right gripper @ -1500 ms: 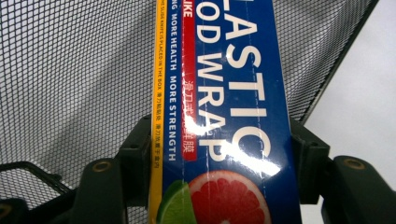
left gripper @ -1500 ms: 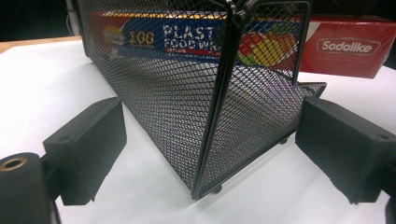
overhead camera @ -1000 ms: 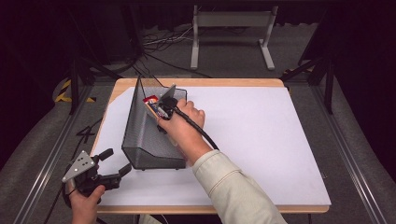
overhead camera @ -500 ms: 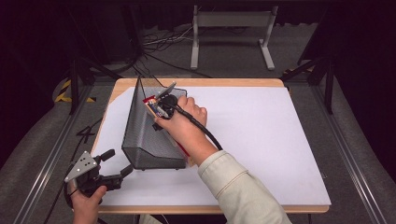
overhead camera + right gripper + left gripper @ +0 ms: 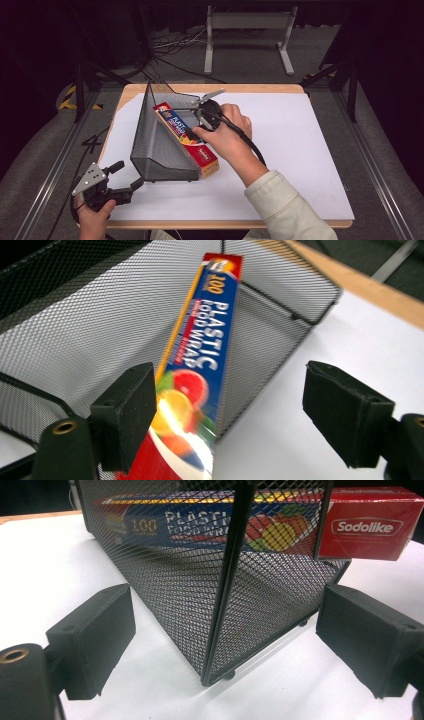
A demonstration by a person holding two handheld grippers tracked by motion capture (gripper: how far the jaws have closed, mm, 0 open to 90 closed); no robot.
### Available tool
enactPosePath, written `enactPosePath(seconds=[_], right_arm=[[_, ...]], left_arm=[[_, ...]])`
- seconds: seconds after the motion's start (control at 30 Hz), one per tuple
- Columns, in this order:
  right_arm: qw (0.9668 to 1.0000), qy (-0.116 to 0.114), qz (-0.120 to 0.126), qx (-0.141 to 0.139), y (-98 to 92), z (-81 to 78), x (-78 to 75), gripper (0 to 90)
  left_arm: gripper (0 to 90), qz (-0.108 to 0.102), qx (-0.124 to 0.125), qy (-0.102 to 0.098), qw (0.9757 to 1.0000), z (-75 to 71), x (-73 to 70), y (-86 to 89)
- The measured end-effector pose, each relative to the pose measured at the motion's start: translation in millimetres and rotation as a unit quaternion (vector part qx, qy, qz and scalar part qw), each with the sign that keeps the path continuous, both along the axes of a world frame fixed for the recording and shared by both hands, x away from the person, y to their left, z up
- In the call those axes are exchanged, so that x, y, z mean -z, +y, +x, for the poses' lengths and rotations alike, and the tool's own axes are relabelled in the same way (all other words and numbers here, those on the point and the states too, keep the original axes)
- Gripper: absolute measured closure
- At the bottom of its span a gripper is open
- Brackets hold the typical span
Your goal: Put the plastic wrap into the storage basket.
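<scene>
**Plastic wrap box lies in mesh tray on white table**

A white-covered table (image 5: 300, 150) with a wooden rim stands in a dark room, a grey floor and a metal stand behind it. Above it, the jaws of my right gripper (image 5: 240, 410) stand wide apart and hold nothing; between them, in the right gripper view, the box of plastic food wrap (image 5: 200, 365) runs away from me (its printed face up, the fruit picture nearest and blurred). The left pad sits close over the box's near end; whether it touches, I cannot tell. From the high view, my right hand (image 5: 222, 132) rests over the middle of the box (image 5: 186, 140), which lies slanted along the right side of the black mesh tray (image 5: 160, 145), its red end poking past the tray's near corner.

The jaws of my left gripper (image 5: 225, 640) are also spread and empty, aimed at the tray's near corner post (image 5: 225, 580); through the mesh the box's blue face and red end (image 5: 370, 525) read clearly. From above, this left gripper (image 5: 122, 182) sits at the table's near left edge, just beside the tray, apart from it.
</scene>
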State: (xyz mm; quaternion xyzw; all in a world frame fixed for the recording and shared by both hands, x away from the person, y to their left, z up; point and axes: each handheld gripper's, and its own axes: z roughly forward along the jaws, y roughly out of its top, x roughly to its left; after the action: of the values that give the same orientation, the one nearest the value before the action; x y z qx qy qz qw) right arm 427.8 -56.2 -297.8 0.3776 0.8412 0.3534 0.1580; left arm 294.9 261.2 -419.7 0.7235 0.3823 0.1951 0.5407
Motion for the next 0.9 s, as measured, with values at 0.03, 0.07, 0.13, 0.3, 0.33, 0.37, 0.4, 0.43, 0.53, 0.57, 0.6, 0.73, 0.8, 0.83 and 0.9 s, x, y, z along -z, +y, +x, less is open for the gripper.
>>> enactPosePath(seconds=[0.03,0.07,0.13,0.3,0.33,0.37,0.4,0.43,0.53,0.57,0.6,0.73,0.8,0.83,0.9], right_arm=[[1.0000,-0.010,0.000,-0.001,-7.6,-2.2,-0.8,23.0],[1.0000,-0.010,0.000,-0.001,-7.6,-2.2,-0.8,23.0],[0.9996,-0.025,0.009,-0.004,-24.2,-7.9,-2.7,23.6],[0.9977,-0.050,0.047,-0.004,-64.6,-19.3,-7.3,24.6],[0.9973,-0.050,0.054,-0.003,-72.4,-21.3,-8.1,24.6],[0.9969,-0.052,0.060,-0.001,-80.0,-23.2,-8.7,24.6],[0.9965,-0.053,0.065,0.003,-87.8,-24.6,-9.3,24.7],[0.9957,-0.060,0.070,0.003,-95.7,-25.9,-9.8,24.8],[0.9940,-0.066,0.087,0.015,-122.9,-31.7,-11.1,24.8],[0.9935,-0.069,0.089,0.018,-130.4,-33.3,-11.2,24.8],[0.9931,-0.072,0.090,0.021,-138.0,-34.7,-11.3,24.8],[0.9919,-0.078,0.094,0.034,-164.8,-39.1,-9.8,24.6],[0.9919,-0.088,0.086,0.032,-177.2,-40.4,-8.2,24.6],[0.9918,-0.091,0.084,0.033,-181.5,-41.0,-7.6,24.6],[0.9913,-0.096,0.084,0.032,-188.8,-42.1,-6.5,24.6]], left_arm=[[9.4,0.002,0.001,0.002,1.0000,-0.2,-0.2,-0.3],[9.4,0.002,0.001,0.002,1.0000,-0.2,-0.2,-0.3],[9.4,0.005,0.001,0.001,1.0000,0.6,-0.1,-0.9],[9.4,0.004,0.001,0.002,1.0000,1.6,0.5,-1.7],[9.4,0.004,0.001,0.002,1.0000,1.6,0.4,-1.5],[9.4,0.004,0.001,0.002,1.0000,1.5,0.3,-1.2],[9.4,0.004,0.000,0.003,1.0000,1.5,0.2,-0.7],[9.4,0.002,0.000,0.003,1.0000,1.5,0.2,-0.4],[9.4,0.002,-0.001,0.004,1.0000,1.8,0.2,-0.3],[9.4,0.003,-0.001,0.004,1.0000,2.0,0.3,-0.6],[9.4,0.004,0.000,0.004,1.0000,2.2,0.4,-1.1],[9.4,0.008,-0.006,0.006,0.9999,2.9,1.4,-1.7],[9.3,0.009,-0.008,0.009,0.9999,3.1,1.5,-1.1],[9.3,0.009,-0.008,0.009,0.9999,3.1,1.4,-0.9],[9.3,0.008,-0.008,0.009,0.9999,3.0,1.4,-0.7]])
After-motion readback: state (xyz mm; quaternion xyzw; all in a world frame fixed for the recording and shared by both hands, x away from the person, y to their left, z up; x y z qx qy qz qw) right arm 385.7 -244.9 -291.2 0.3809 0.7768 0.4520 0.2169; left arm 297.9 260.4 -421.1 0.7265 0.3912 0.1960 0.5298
